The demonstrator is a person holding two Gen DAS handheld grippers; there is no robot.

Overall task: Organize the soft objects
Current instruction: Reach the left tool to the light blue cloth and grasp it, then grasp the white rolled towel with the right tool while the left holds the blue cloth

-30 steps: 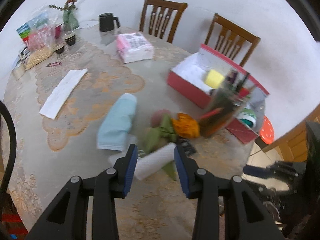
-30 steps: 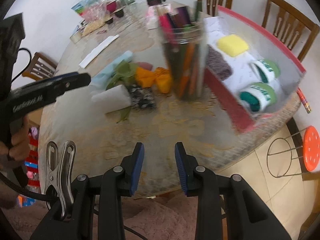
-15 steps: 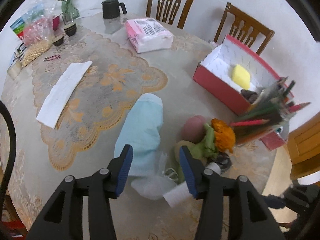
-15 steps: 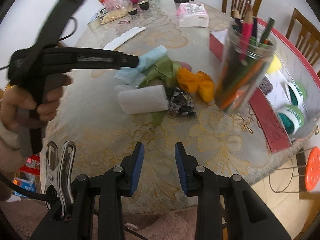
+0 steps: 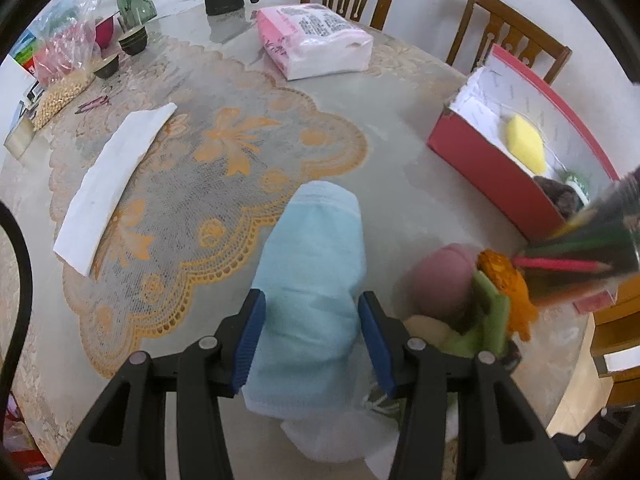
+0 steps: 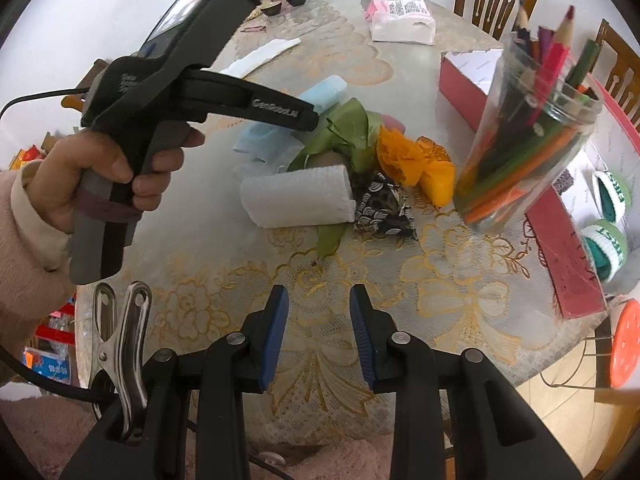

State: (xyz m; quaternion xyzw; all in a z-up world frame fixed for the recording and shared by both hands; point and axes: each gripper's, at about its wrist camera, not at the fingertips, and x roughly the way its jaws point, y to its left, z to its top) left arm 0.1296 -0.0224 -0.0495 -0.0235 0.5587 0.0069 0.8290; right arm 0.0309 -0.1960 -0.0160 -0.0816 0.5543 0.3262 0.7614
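Two blue pads of the left hand-held gripper (image 5: 311, 338) are standing open astride the light-blue cloth (image 5: 314, 264). The right hand-held gripper (image 6: 319, 334) is hanging empty, jaws parted, over the bench (image 6: 400, 300).

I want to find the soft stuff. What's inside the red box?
In the red box lie a yellow sponge, something dark and fuzzy, and two green-and-white rolls. The pencil jar hides part of the inside.
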